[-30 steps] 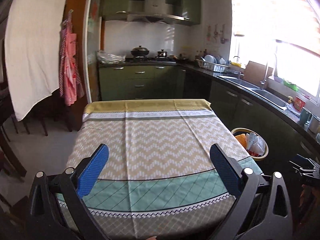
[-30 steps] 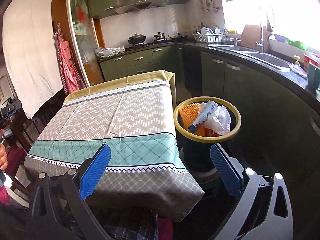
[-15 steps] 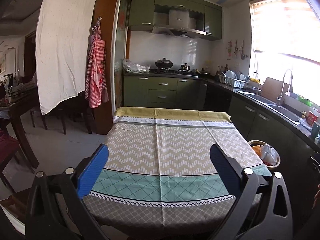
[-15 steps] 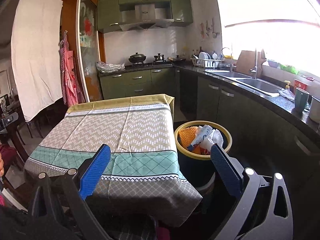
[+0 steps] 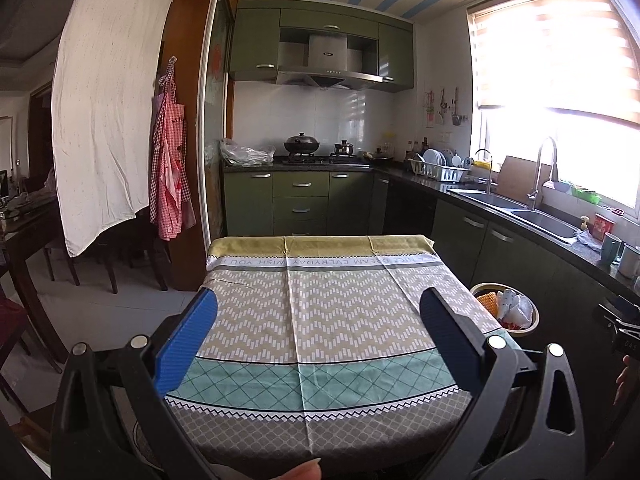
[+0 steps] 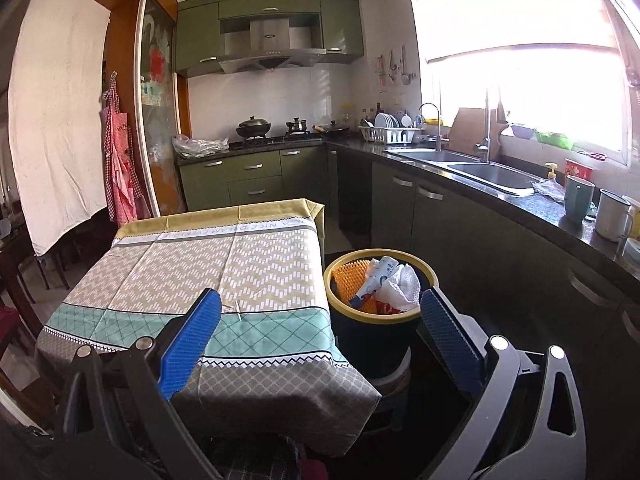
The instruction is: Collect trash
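Left gripper (image 5: 318, 334): blue-padded jaws spread wide, empty, above the near table edge.
Right gripper (image 6: 320, 336): spread wide, empty.
Table (image 5: 320, 320): covered by a zigzag-patterned beige and teal cloth.
Trash: crumpled white wrappers (image 6: 394, 282) inside the yellow-rimmed dark bin (image 6: 376, 336), just beside the table's right side.
Beyond: green kitchen cabinets (image 5: 300, 200).

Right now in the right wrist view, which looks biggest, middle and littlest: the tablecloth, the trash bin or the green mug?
As they look in the right wrist view:
1. tablecloth, biggest by far
2. trash bin
3. green mug, littlest

The mug stands farther from the camera than the bin, which shrinks its look a bit.
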Demonstrator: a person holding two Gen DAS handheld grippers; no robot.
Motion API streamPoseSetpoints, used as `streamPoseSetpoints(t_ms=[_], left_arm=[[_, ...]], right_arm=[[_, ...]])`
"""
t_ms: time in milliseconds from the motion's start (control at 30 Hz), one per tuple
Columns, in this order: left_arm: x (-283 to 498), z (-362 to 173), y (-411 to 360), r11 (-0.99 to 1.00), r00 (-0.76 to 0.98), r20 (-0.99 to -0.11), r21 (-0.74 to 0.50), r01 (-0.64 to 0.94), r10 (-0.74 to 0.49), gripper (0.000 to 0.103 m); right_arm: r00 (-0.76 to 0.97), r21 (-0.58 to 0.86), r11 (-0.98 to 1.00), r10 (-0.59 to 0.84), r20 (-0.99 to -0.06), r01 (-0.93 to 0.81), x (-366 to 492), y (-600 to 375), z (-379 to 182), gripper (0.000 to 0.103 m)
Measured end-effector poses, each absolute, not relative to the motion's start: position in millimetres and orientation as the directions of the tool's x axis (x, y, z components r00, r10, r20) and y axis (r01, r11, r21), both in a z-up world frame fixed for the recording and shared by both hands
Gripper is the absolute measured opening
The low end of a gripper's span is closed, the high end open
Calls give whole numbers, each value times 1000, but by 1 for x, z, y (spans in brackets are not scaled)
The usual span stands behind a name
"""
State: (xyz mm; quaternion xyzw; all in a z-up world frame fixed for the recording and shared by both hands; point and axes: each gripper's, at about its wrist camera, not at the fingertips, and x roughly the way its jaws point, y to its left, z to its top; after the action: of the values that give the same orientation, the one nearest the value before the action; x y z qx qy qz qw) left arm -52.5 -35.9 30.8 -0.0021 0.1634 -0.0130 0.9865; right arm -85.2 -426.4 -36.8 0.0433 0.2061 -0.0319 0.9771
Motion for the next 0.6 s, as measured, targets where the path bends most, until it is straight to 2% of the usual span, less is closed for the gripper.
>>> streamPoseSetpoints(t_ms=[600], left_arm=[[-51,28,-42,999,945,-325,-12,43,-44,96]], right_arm=[[909,69,995,-43,-415,79,-82,-425,-37,98]])
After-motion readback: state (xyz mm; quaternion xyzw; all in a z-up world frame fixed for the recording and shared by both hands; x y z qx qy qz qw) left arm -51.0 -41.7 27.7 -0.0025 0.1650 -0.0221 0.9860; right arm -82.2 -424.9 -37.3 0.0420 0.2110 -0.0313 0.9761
